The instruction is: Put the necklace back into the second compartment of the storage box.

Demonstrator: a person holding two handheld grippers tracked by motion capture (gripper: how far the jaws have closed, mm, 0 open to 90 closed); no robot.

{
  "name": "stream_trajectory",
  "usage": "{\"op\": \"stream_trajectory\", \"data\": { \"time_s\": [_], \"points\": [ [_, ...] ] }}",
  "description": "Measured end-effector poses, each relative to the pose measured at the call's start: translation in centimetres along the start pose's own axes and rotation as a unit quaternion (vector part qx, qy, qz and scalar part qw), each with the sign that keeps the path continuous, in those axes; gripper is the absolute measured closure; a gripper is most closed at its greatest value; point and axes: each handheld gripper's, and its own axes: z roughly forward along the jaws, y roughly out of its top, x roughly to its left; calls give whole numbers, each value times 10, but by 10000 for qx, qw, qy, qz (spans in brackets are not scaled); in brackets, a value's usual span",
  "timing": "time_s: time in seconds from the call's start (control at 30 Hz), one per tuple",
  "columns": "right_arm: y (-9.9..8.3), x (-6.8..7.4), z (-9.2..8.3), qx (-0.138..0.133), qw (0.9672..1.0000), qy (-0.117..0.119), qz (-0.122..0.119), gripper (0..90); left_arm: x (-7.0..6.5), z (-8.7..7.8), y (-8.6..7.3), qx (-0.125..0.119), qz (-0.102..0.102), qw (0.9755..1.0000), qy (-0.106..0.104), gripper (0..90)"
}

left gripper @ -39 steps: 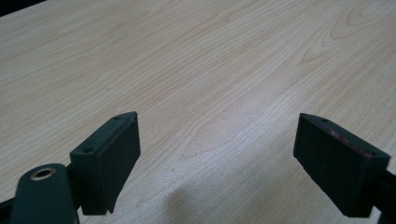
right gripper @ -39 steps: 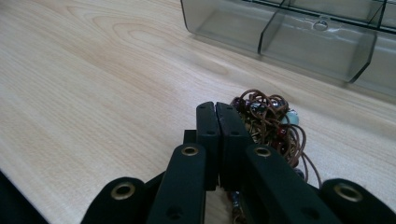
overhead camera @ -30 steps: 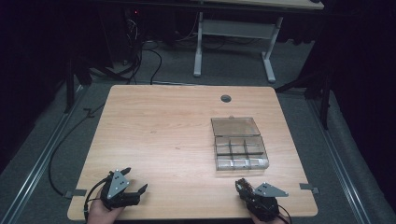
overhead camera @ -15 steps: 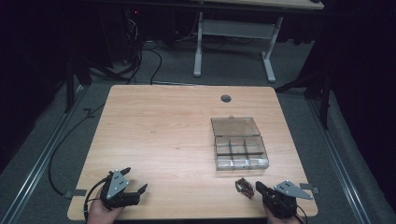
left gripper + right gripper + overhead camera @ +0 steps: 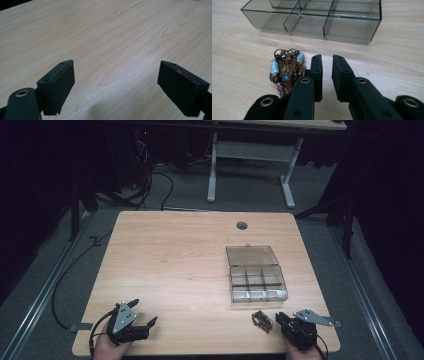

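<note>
Now right gripper (image 5: 327, 65) jaws just opening, nothing between, beside tangled brown beaded necklace (image 5: 287, 71) near worktop's front edge; left gripper (image 5: 116, 82) spread wide.

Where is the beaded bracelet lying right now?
In the high view the beaded bracelet lies on the table near its front edge, just left of the right tongs and in front of the clear compartment box, touching neither.

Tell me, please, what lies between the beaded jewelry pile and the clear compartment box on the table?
Nothing: bare wood of the table separates the beaded jewelry from the compartment box in the right gripper view; the high view agrees.
</note>
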Motion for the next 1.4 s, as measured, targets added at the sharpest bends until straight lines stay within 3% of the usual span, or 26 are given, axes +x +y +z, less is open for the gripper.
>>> {"op": "stream_trajectory", "data": {
  "time_s": [0.23, 0.67, 0.93, 0.97, 1.1, 1.23, 1.3, 1.37, 1.4],
  "points": [
    [8, 2, 5, 340, 9993, -43, -152, 742, 0, 1, 0, 3, 7, 10000, 24, 143],
    [20, -10, 10, 920, 9957, 62, 15, 688, 1, -1, 0, -35, -62, 10000, 31, 139],
    [24, -12, 11, 1357, 9907, 7, 89, 658, 1, 0, 0, -59, -45, 10000, 14, 133],
    [25, -12, 12, 1484, 9889, 17, 116, 652, 1, 0, 0, -51, -37, 10000, 14, 133],
    [27, -11, 13, 1624, 9867, -10, 49, 646, 1, 0, 0, -68, -25, 10000, -6, 133],
    [32, -5, 15, 1903, 9817, -27, -116, 643, 0, 1, 1, -34, 39, 10000, -13, 131],
    [32, -4, 15, 1950, 9806, -53, -190, 636, -1, 1, 1, -21, 53, 10000, -12, 131],
    [35, -2, 17, 2170, 9759, -71, -213, 629, -1, 1, 1, -23, 58, 10000, -14, 130],
    [35, -2, 17, 2170, 9759, -71, -213, 629, -1, 1, 1, -38, 54, 10000, -13, 130]
  ]
}}
